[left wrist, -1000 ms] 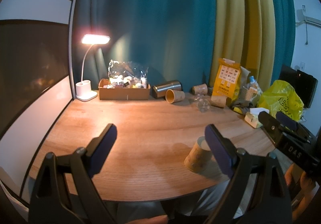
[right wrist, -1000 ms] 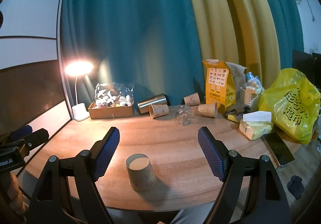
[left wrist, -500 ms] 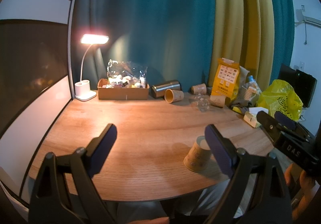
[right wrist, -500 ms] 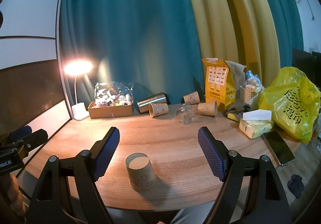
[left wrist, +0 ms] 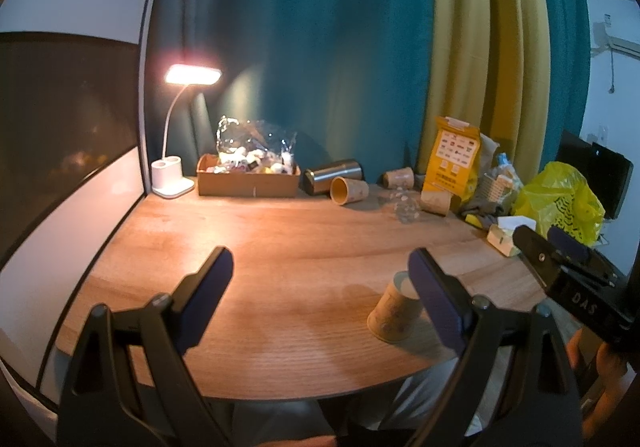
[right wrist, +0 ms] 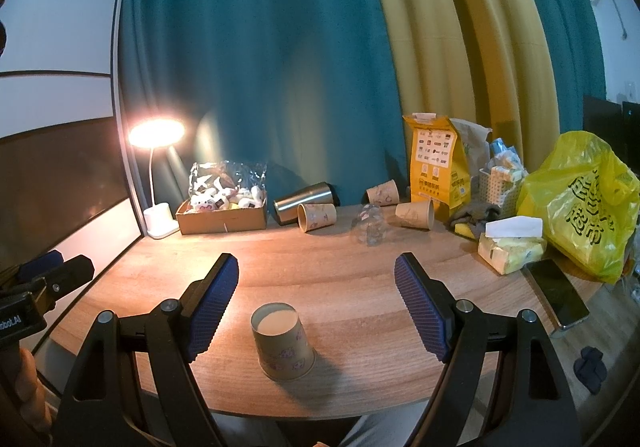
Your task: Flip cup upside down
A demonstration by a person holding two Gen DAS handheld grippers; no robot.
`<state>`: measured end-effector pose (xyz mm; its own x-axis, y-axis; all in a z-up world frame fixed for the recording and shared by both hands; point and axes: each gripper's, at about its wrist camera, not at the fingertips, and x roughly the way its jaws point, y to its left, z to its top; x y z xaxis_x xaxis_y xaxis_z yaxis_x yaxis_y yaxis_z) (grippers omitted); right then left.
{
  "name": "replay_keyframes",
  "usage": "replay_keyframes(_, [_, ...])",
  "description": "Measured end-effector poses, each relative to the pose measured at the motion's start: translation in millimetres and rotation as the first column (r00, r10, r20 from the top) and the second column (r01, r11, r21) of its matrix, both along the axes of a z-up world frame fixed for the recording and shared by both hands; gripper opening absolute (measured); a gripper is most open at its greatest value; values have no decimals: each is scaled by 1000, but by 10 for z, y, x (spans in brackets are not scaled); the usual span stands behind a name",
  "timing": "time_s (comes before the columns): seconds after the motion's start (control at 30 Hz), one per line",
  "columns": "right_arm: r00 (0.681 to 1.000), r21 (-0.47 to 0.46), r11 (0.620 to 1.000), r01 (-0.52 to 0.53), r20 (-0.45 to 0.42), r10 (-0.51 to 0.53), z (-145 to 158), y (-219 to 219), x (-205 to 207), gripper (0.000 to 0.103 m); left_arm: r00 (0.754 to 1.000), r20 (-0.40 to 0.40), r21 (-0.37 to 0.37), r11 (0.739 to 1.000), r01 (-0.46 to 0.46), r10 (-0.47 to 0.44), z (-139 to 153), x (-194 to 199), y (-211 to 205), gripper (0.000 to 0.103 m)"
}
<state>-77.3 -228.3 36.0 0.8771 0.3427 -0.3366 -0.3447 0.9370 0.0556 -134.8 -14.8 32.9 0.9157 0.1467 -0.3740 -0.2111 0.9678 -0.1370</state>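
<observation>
A brown paper cup (right wrist: 283,345) stands upside down, base up, on the wooden table (right wrist: 360,279) near the front edge. It also shows in the left wrist view (left wrist: 394,313), partly behind my left gripper's right finger. My right gripper (right wrist: 316,311) is open and empty, held above and behind the cup, not touching it. My left gripper (left wrist: 320,295) is open and empty, to the left of the cup. Each gripper shows at the edge of the other's view.
At the back stand a lit desk lamp (left wrist: 176,167), a cardboard box of packets (right wrist: 222,213), a lying steel tumbler (right wrist: 306,201), several lying paper cups (right wrist: 318,215), a clear glass (right wrist: 370,225), a yellow bag (right wrist: 436,163), a tissue box (right wrist: 510,247), a phone (right wrist: 558,293).
Both views have shifted very slightly; the cup stands where it was and both grippers stay open.
</observation>
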Motion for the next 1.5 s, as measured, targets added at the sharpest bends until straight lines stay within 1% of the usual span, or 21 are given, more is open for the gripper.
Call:
replay_keyframes(0.77, [1000,-3,1000,-5,-10,5,-37,32,-14,83,1000,4,9,1000,-10,9,-35,10,-5,90])
replay_keyframes(1.33, [1000,-5,1000,-3,-15,3,-57,49,-13,83,1000,4,12,1000,1,-1,-52,17,-64,90])
replay_keyframes(1.5, [1000,-8,1000,-8,-30,8,-103,88,-17,83,1000,-3,8,1000,11,-11,-109,62,-60,90])
